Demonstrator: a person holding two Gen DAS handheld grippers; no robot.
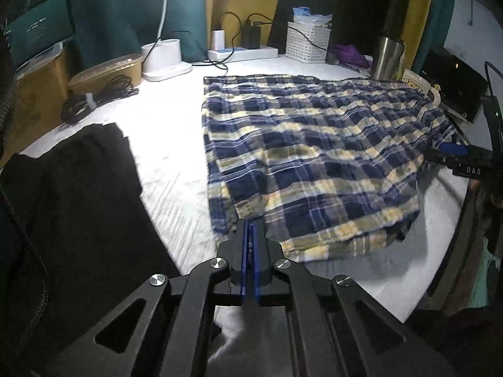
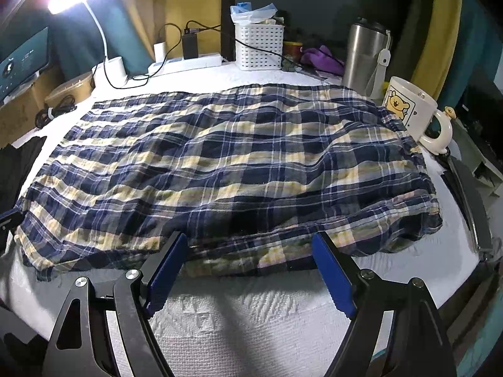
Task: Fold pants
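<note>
Blue, white and yellow plaid pants (image 1: 314,157) lie folded over on a white textured table cover (image 1: 169,144); they also fill the middle of the right wrist view (image 2: 226,169). My left gripper (image 1: 250,229) is shut at the pants' near-left corner, and a bit of plaid cloth shows between its blue pads. My right gripper (image 2: 251,245) is open, its blue fingers (image 2: 330,270) spread just in front of the pants' near edge and holding nothing. The right gripper also shows at the right edge of the left wrist view (image 1: 456,157).
A bear mug (image 2: 411,113) touches the pants' far right corner. A steel tumbler (image 2: 364,56), a white basket (image 2: 259,47), a power strip (image 2: 188,62), a lamp base (image 1: 163,59), a food tub (image 1: 107,72) and coiled cables (image 1: 94,100) line the back. Black cloth (image 1: 78,188) lies left.
</note>
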